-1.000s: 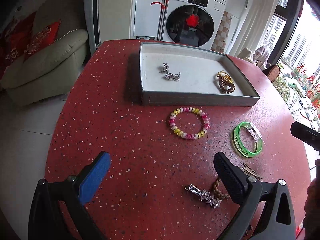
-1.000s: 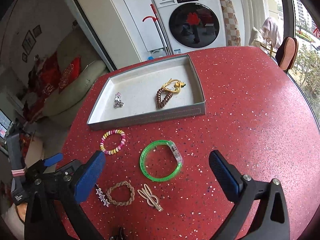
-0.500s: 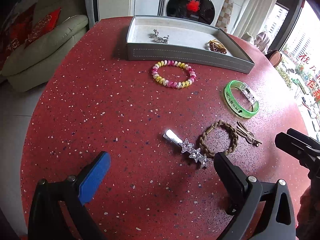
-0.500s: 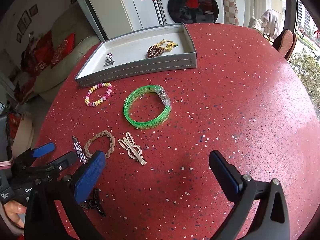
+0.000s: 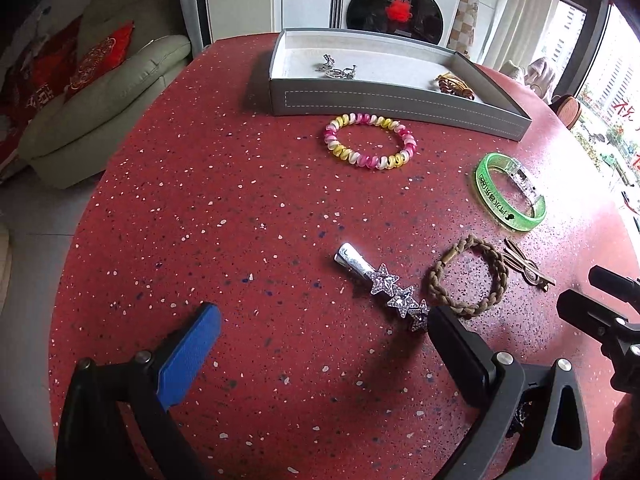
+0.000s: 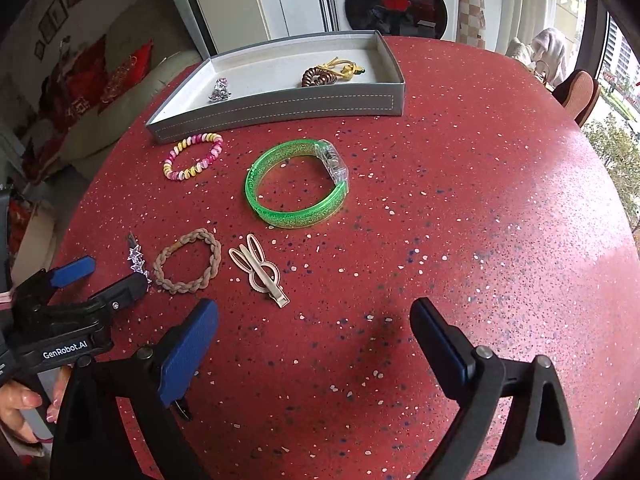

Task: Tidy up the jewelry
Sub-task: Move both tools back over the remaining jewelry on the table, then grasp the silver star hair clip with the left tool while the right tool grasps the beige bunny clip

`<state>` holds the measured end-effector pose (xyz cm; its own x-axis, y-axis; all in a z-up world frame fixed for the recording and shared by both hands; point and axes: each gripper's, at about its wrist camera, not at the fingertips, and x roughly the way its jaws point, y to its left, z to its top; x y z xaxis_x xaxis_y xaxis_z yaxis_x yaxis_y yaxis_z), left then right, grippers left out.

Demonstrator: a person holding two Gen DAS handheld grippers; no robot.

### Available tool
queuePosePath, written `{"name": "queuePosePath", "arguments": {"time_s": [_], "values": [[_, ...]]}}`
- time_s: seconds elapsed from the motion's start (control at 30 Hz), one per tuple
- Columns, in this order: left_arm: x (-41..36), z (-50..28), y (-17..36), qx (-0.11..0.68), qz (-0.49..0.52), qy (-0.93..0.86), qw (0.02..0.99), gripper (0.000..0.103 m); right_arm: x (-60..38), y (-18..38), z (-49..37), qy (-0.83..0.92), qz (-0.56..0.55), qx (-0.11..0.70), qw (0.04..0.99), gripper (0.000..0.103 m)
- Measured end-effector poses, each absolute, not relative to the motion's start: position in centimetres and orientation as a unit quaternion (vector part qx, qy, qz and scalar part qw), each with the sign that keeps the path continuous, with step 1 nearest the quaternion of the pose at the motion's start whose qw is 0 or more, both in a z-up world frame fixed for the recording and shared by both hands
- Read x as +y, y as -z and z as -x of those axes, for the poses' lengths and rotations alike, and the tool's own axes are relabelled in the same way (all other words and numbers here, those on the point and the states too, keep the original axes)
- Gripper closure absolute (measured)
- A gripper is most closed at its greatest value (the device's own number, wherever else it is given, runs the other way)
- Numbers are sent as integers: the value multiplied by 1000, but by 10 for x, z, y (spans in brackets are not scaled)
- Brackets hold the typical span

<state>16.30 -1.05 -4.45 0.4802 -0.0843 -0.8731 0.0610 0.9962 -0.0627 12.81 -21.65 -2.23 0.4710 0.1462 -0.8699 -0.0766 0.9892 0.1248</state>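
Observation:
A grey tray (image 5: 384,100) (image 6: 280,106) at the table's far side holds a silver piece (image 5: 336,69) and a gold-and-brown piece (image 5: 454,85). Loose on the red table: a pink-yellow bead bracelet (image 5: 370,141) (image 6: 193,156), a green bangle (image 5: 510,192) (image 6: 296,184), a braided brown band (image 5: 466,276) (image 6: 187,261), a rabbit-shaped clip (image 6: 260,270) and a silver star clip (image 5: 384,282) (image 6: 136,258). My left gripper (image 5: 320,332) is open, low over the table, its right finger touching the star clip's near end. My right gripper (image 6: 314,328) is open and empty, just before the rabbit clip.
The red speckled round table (image 6: 480,200) drops off at its edges. A sofa with red cushions (image 5: 92,92) is to the left and a washing machine (image 5: 396,4) behind the tray. A small dark clip (image 6: 182,408) lies under my right gripper's left finger.
Both grippers have dropped and come forward toward the loose pieces. The star clip now lies between the left gripper's fingers. Both jaws stay open.

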Motion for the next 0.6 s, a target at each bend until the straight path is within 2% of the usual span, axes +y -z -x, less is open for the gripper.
{"name": "queuePosePath", "arguments": {"time_s": [0.1,0.23,0.33,0.5,0.6], "values": [[-7,-165,45,509,13,41,859,0,-212,23,-129,-70,-26,510,857,11],[-5,-167,42,509,21,39,860,0,-202,27,-133,-81,-8,513,854,21],[-5,-170,39,508,30,38,860,1,-195,30,-137,-82,11,512,855,25],[-9,-179,36,512,49,26,857,9,-187,30,-140,-85,31,507,857,31],[-12,-180,35,512,46,18,857,19,-182,30,-139,-82,50,504,858,40]]}}
